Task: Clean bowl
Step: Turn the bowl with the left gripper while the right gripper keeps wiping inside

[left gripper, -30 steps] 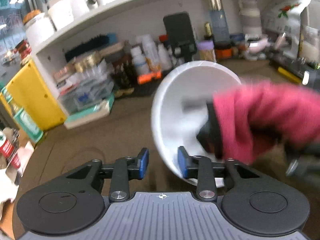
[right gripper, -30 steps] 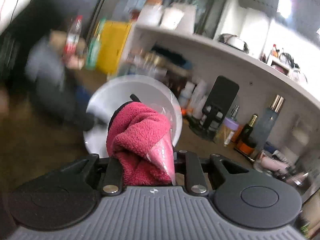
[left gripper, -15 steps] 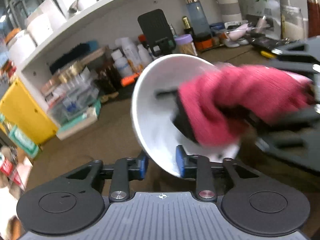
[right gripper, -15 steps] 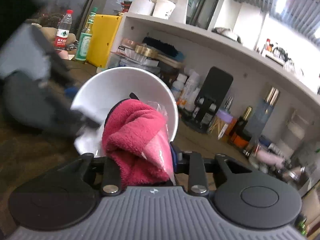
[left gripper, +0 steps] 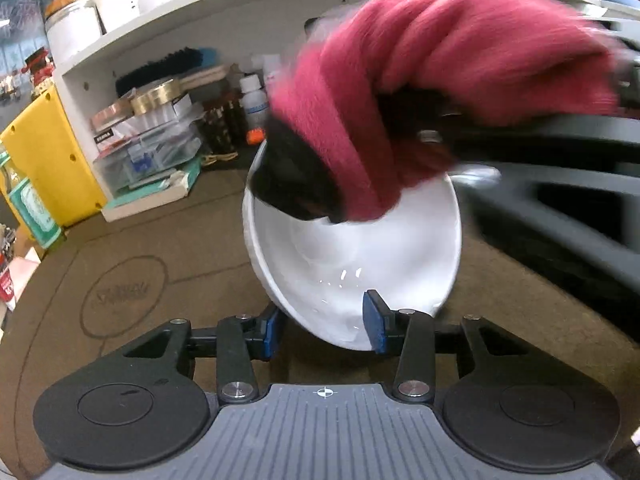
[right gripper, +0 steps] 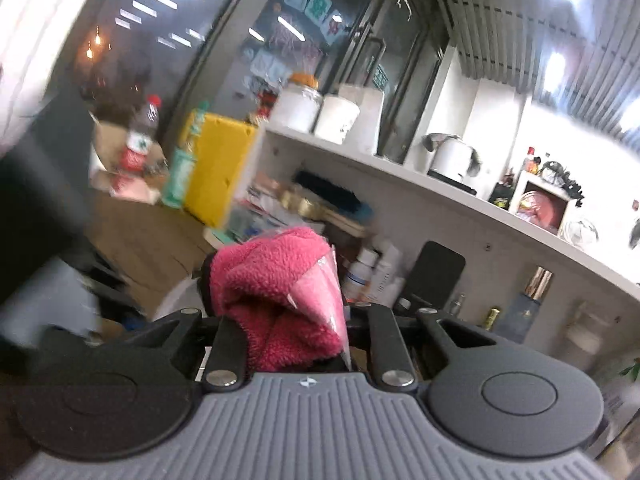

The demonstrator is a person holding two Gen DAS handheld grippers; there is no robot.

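The pink cloth (left gripper: 440, 92) has been lifted out of the white bowl (left gripper: 352, 248)! Half a second ago it was pressed deep against the inner wall; now only its lower fold is seen at the bowl's upper rim, well above the left gripper (left gripper: 324, 328). From the right wrist view the change is just as plain: the bowl that filled the space beyond the fingers a moment ago is reduced to a pale sliver (right gripper: 176, 296) low and left of the cloth (right gripper: 280, 300), while shelf (right gripper: 400, 176) and yellow box (right gripper: 216, 168) are swept into blur.

The cloth is clamped tight in the right gripper (right gripper: 296, 320), bunched between fingers drawn fully narrow. The bowl is held tilted at its lower rim by the left gripper, one blue pad inside the wall and the other finger (left gripper: 270, 332) outside, beneath it. Those fingers are being opened at this instant, yet the rim is still seen between them and the bowl is still carried off the brown surface (left gripper: 132, 248).

What is meant by it? A wiping stroke appears to have been finished. The inside now shows bare and glossy, with small highlights and no visible residue. With the left grip easing, either a re-grip for another pass or a set-down on the surface seems likely; a slipping bowl is the risk to be watched.
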